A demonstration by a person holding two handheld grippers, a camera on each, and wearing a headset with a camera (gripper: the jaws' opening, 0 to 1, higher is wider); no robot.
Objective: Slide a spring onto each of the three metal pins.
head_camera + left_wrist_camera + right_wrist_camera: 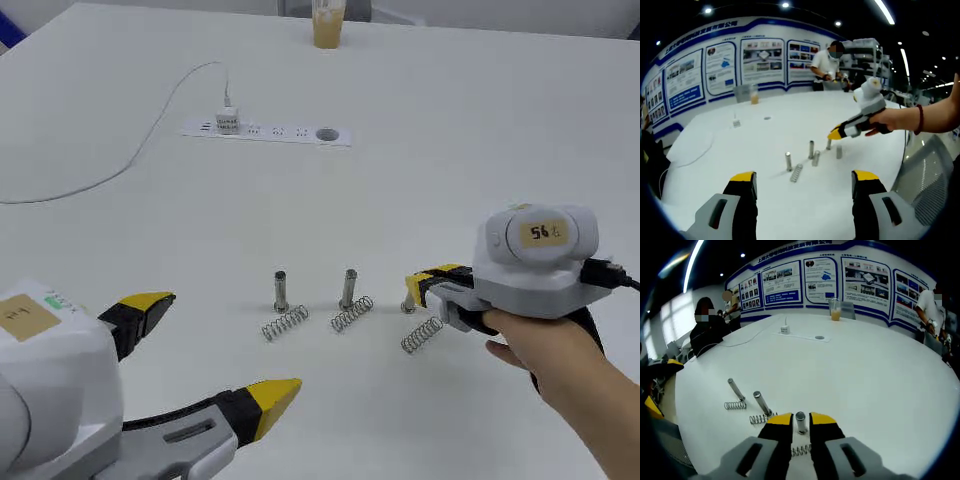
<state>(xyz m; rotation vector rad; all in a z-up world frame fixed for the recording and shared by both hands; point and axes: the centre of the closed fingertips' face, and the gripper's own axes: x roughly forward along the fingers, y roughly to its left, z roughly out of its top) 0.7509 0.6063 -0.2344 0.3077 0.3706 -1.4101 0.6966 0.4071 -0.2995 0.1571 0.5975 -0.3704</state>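
Three short metal pins stand in a row on the white table: the left pin (280,290), the middle pin (348,288) and the right pin (408,303). A loose spring lies in front of each: left spring (285,322), middle spring (352,313), right spring (422,334). My right gripper (418,286) reaches in from the right, its yellow jaws closed narrowly on the right pin (800,426), with the right spring (801,450) lying under it. My left gripper (212,347) hangs wide open at the near left, well short of the pins (788,161).
A white power strip (268,131) with a plugged-in charger and a cable lies across the far half of the table. A cup of orange drink (328,24) stands at the far edge. People stand or sit around the table's far sides.
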